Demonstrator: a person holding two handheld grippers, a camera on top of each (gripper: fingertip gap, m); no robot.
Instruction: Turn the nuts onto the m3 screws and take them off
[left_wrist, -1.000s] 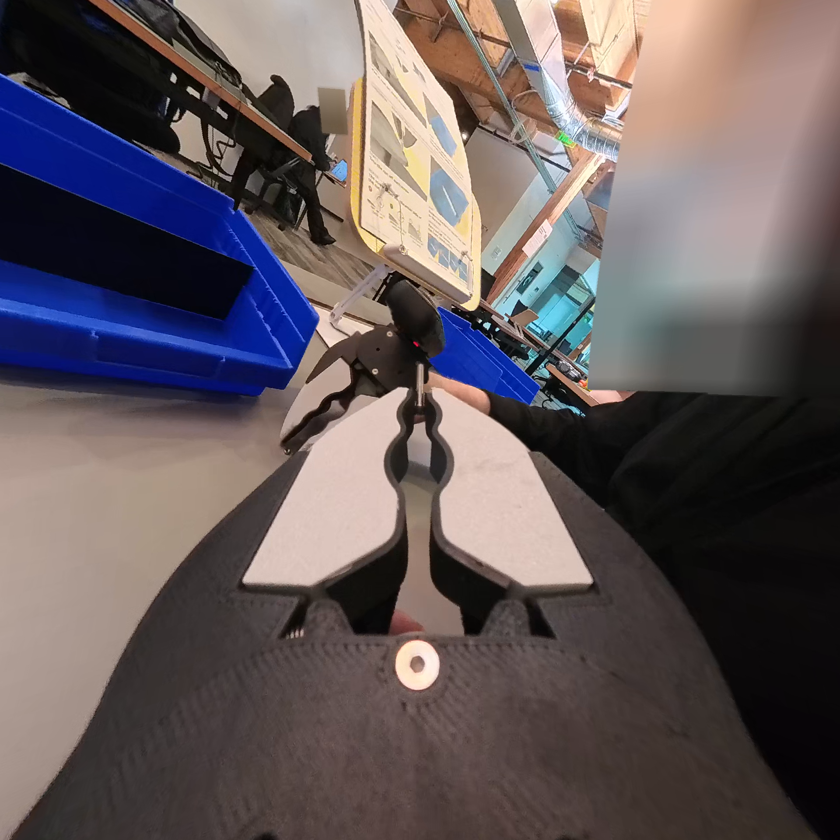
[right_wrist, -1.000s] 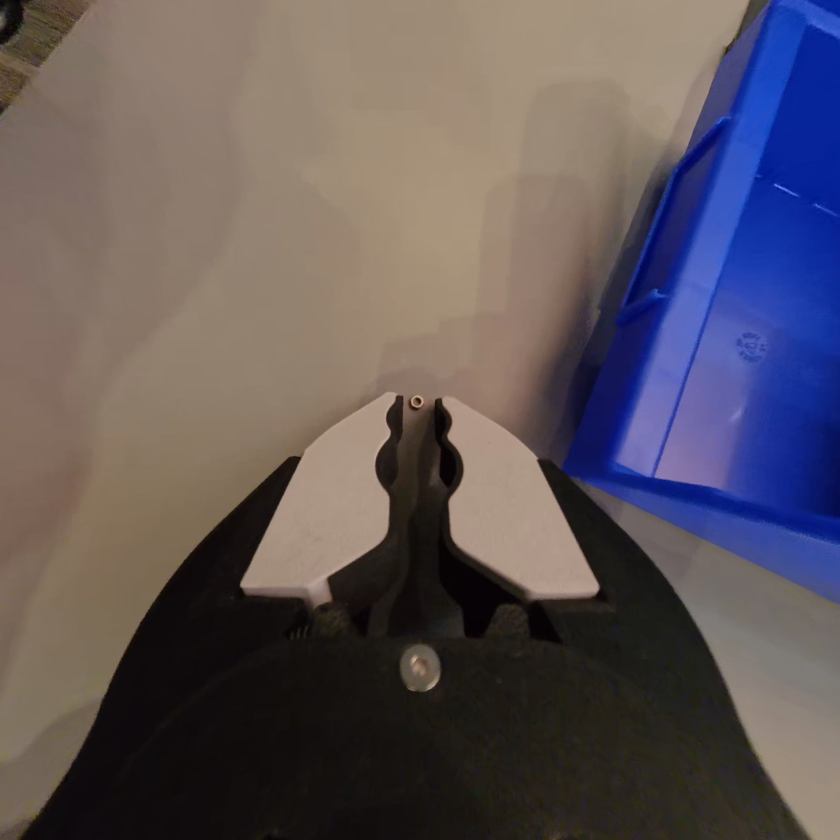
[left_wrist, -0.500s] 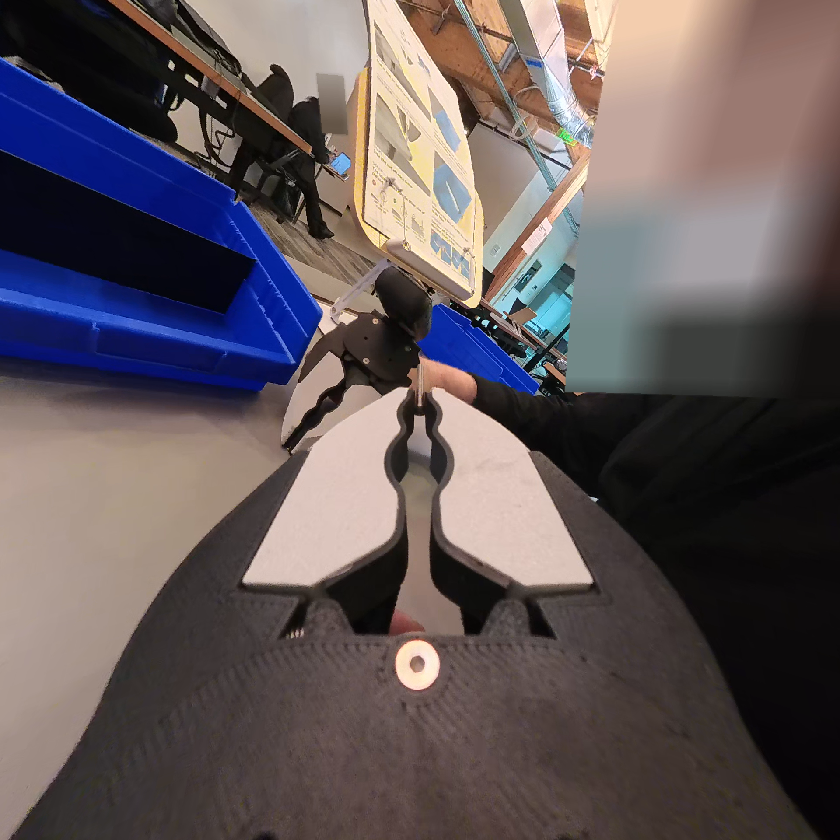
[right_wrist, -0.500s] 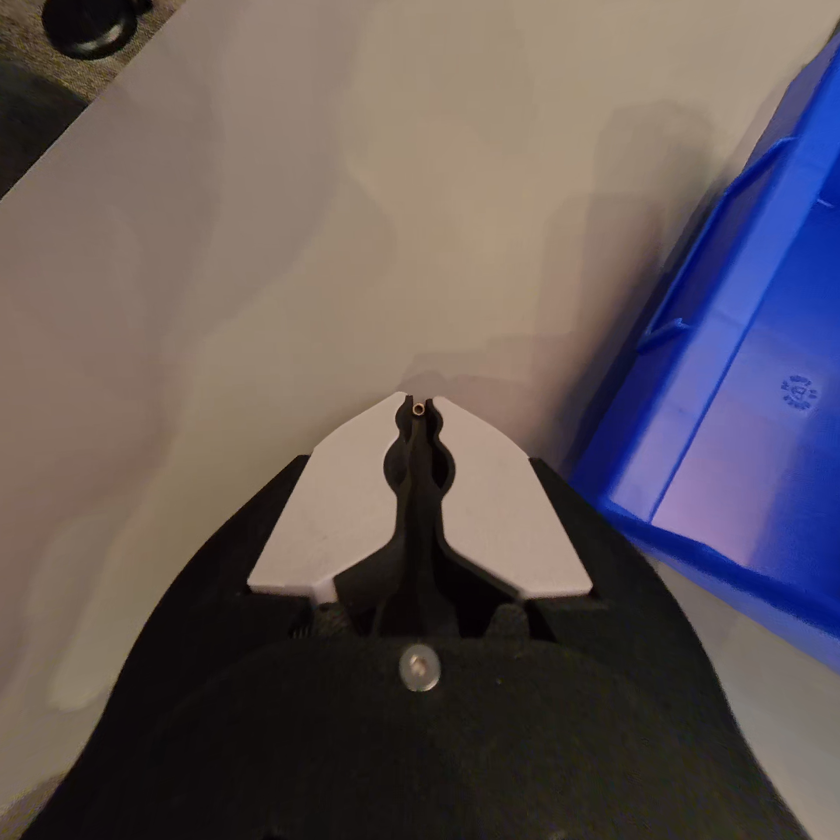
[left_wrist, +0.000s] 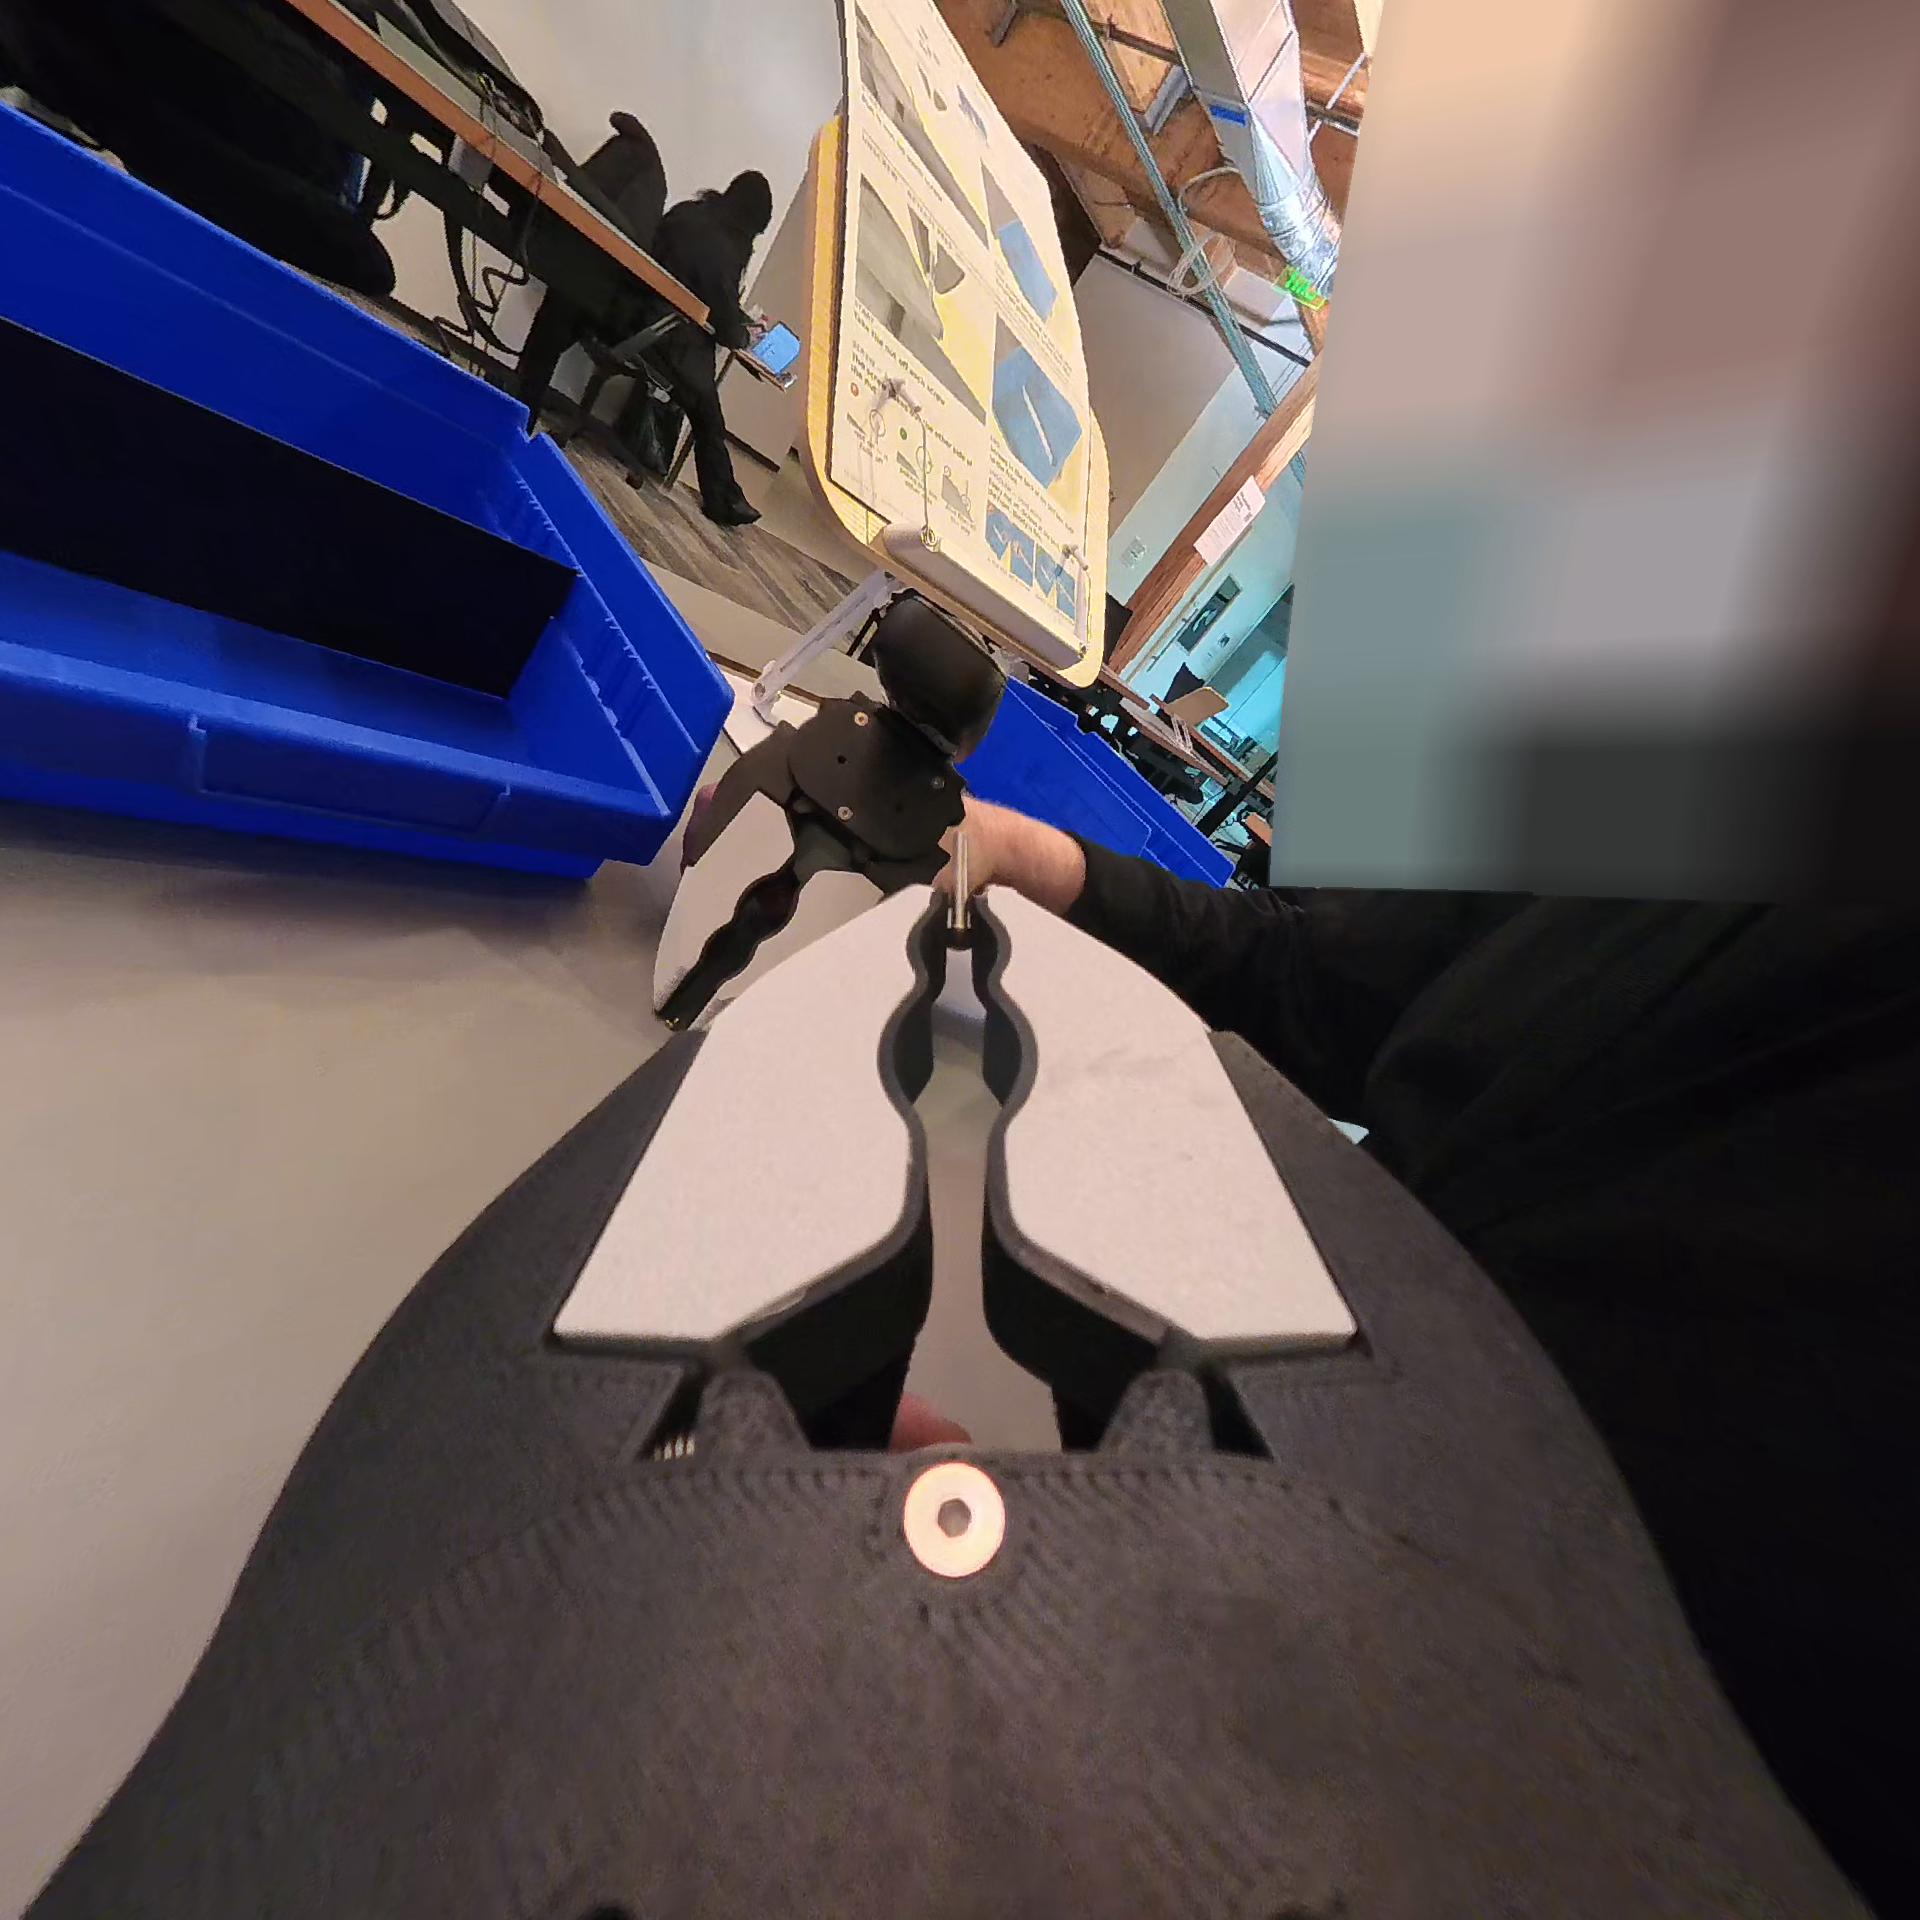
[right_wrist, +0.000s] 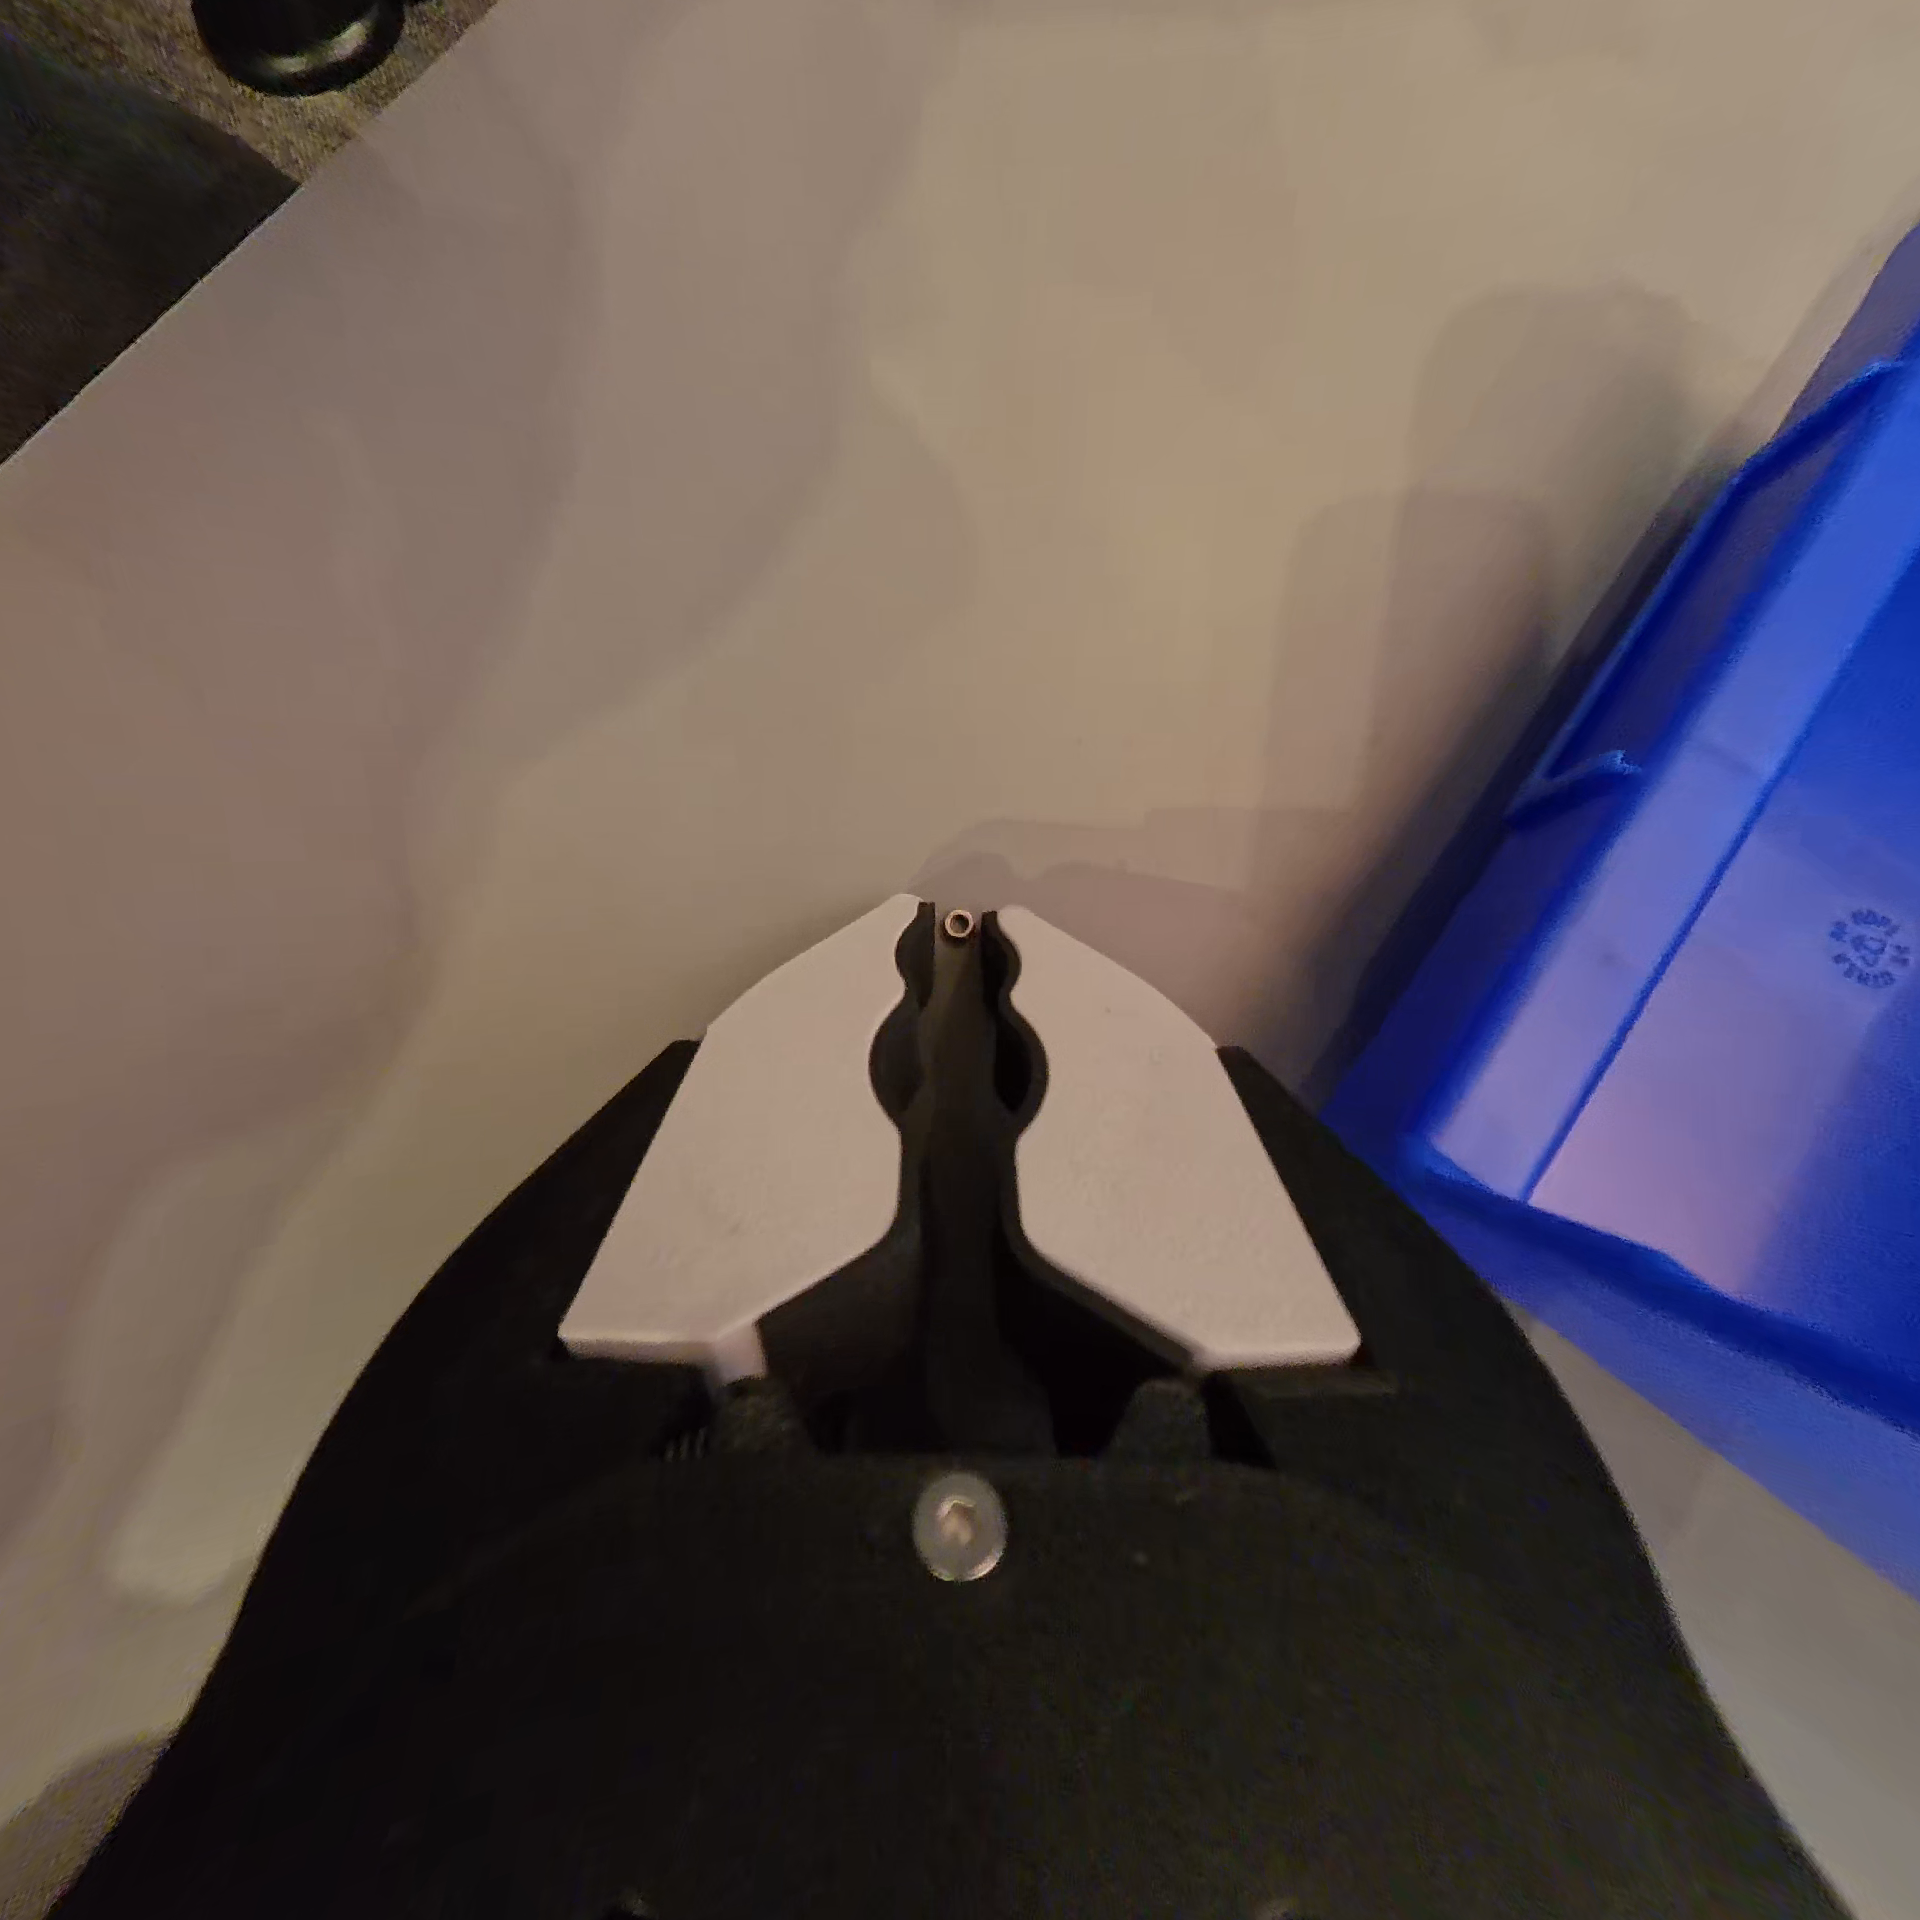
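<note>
Left tool (left_wrist: 956, 920) over table (left_wrist: 260, 1091), screw (left_wrist: 960, 868) upright at tips. Bin (left_wrist: 312, 644) behind-left; right tool (left_wrist: 707, 987) ahead; instruction board (left_wrist: 956, 343) behind. Right tool (right_wrist: 958, 923) pinches nut (right_wrist: 958, 923); bin (right_wrist: 1714, 987) right on table (right_wrist: 623, 623).

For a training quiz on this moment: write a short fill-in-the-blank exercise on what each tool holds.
1. The left tool is shut on a thin metal ____.
2. The right tool pinches a small ____ at its tips.
3. In the right wrist view, the bin beside the tool is coloured ____.

Missing words: screw; nut; blue.
</note>
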